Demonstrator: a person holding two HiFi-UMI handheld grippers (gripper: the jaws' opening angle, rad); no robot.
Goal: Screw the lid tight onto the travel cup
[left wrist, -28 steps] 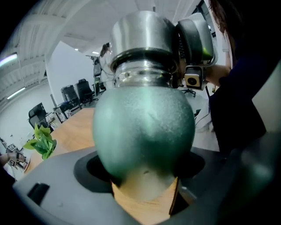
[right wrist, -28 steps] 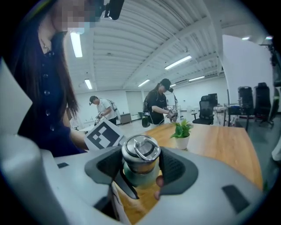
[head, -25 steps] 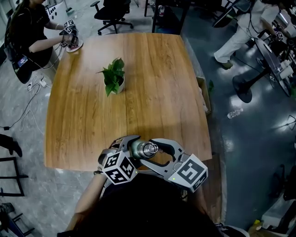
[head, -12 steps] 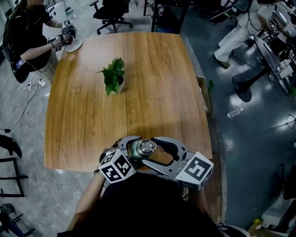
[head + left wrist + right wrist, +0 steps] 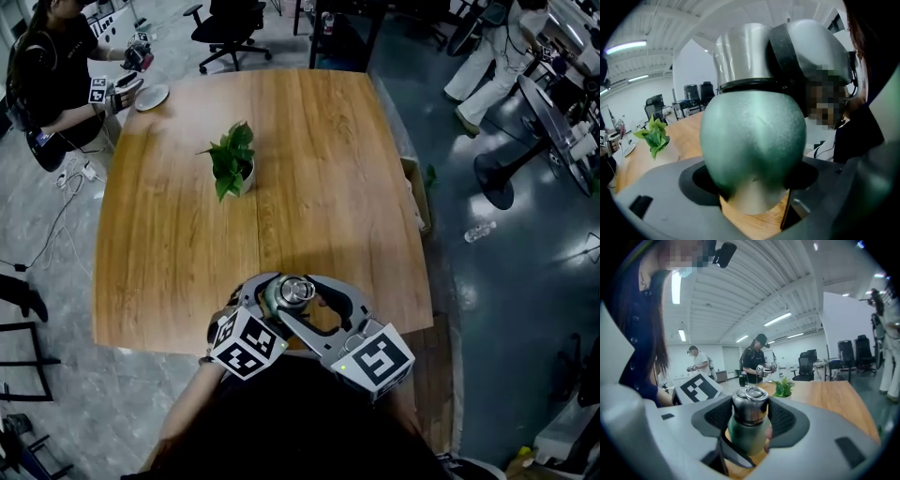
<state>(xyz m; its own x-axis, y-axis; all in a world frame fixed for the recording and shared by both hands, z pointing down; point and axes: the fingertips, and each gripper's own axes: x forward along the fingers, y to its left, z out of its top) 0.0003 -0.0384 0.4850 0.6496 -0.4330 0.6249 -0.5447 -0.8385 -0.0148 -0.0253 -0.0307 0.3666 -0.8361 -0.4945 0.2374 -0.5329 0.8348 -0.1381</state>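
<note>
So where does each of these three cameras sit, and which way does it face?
Head view: on the person's head, looking steeply down at the table; torso, a forearm, left gripper and right gripper show.
Left gripper view: rides the left gripper, looking along its jaws, shut on the green travel cup.
Right gripper view: rides the right gripper; its jaws, just closing, grip the lid.
Shared: all three show the cup and the potted plant; both gripper views catch the person's dark top.

Head view steeply down on table (image 5: 169, 234), both gripper views close-up, sharing the travel cup (image 5: 754, 150)
</note>
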